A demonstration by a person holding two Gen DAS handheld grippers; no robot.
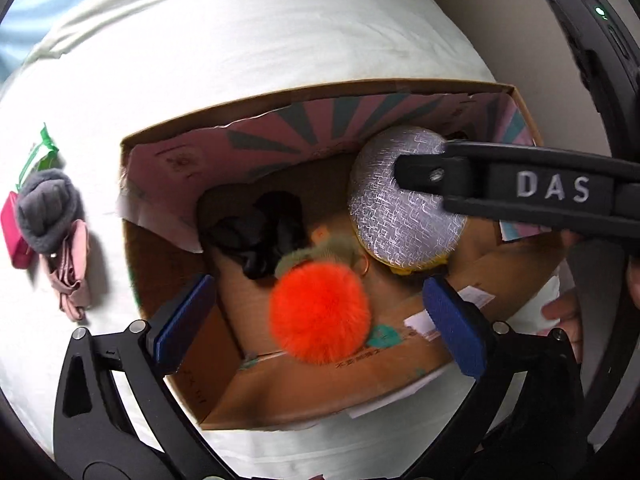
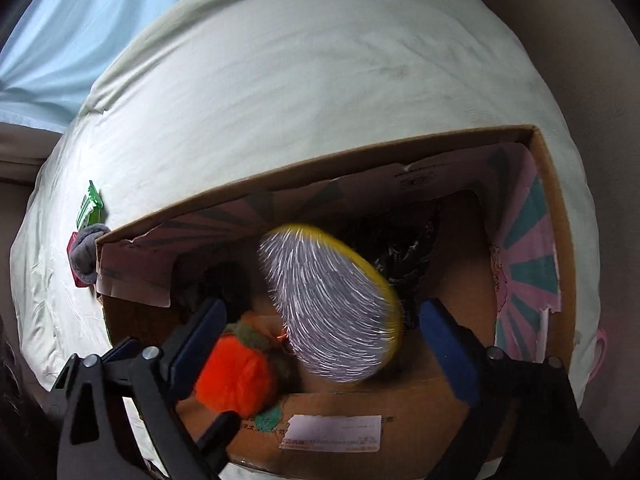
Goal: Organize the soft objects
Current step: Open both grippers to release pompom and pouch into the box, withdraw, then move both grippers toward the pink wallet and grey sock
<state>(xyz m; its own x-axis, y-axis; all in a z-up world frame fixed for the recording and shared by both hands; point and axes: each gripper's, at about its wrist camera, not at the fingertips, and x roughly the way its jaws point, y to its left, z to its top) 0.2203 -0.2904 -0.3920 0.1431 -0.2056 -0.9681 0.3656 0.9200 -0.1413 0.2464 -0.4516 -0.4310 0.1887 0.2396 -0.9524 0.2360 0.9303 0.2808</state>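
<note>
The left gripper [image 1: 320, 312] is hanging wide open over the cardboard box [image 1: 304, 94] on the bed [image 1: 260, 28], holding nothing; the orange pompom [image 1: 320, 312] is lying directly below it. The right gripper [image 2: 324, 332] is also gaping wide, the silver pouch [image 2: 328, 308] tilting loose between its fingers inside the box. Remaining items, including the grey sock [image 1: 48, 208], are lying on the bed at nine o'clock, nearer the left gripper.

Black left gripper [image 1: 320, 312] with blue pads [image 1: 454, 328], silver screws; right gripper [image 2: 320, 344] alike, marked "DAS".
</note>
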